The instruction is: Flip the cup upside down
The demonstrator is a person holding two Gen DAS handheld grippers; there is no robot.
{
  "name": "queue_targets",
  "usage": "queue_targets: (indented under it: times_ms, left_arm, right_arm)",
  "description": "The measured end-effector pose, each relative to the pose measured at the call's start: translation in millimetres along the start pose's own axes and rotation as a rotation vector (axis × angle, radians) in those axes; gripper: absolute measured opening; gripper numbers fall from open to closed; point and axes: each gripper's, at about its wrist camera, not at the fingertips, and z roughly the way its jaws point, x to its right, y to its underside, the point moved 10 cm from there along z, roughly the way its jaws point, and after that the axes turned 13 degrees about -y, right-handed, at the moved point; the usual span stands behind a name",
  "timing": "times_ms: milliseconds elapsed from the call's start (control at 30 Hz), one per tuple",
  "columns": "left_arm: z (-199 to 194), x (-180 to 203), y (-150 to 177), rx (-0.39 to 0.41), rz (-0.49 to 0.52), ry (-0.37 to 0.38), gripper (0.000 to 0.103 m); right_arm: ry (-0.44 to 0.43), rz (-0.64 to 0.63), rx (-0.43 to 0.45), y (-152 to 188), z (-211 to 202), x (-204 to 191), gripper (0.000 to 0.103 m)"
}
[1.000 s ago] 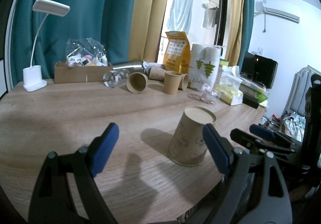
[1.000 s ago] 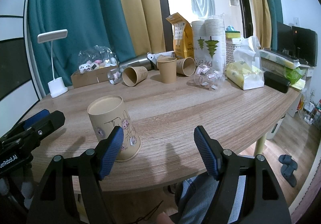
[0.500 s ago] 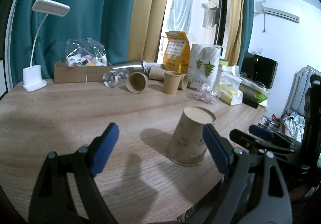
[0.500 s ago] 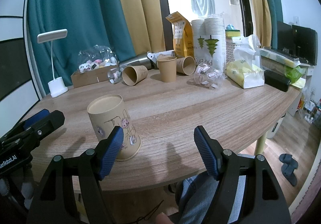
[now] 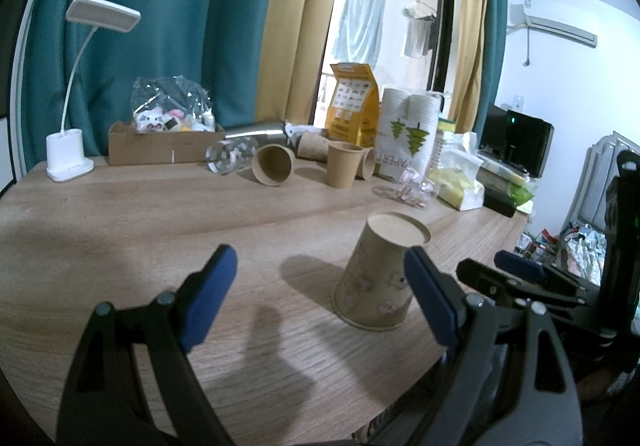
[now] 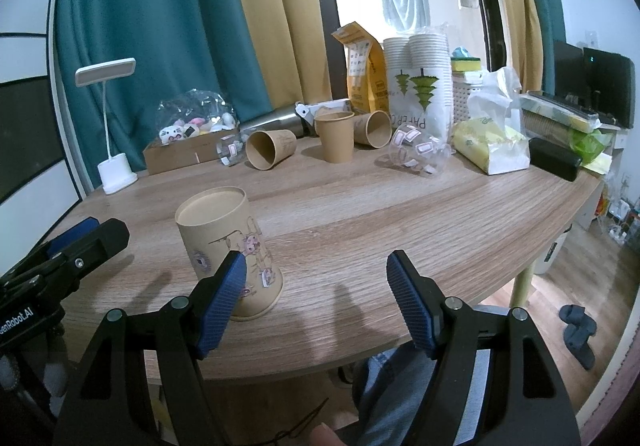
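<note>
A brown paper cup with cartoon prints [image 5: 380,274] stands upside down on the wooden table [image 5: 120,230], base up. It also shows in the right wrist view [image 6: 228,246]. My left gripper [image 5: 320,286] is open and empty, the cup just inside its right finger. My right gripper [image 6: 316,286] is open and empty, the cup behind its left finger. Neither touches the cup. The right gripper's tips show at the right of the left wrist view [image 5: 504,270].
At the table's back stand plain paper cups, one upright [image 6: 334,138] and others lying [image 6: 270,148], a clear cup [image 6: 416,154], a cup sleeve pack [image 6: 420,82], a cardboard box [image 5: 164,146], a white lamp [image 5: 70,158] and tissues [image 6: 492,146].
</note>
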Motion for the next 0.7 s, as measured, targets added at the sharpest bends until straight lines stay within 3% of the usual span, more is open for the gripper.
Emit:
queue_targets:
  times_ms: [400, 700]
  left_arm:
    - [1.7, 4.7, 5.3, -0.031, 0.011, -0.004, 0.087]
    - [-0.7, -4.5, -7.6, 0.002, 0.006, 0.001, 0.087]
  right_arm:
    - [-0.001, -0.001, -0.001, 0.0, -0.2, -1.3, 0.076]
    - [-0.039, -0.012, -0.001, -1.3, 1.4, -13.5, 0.076]
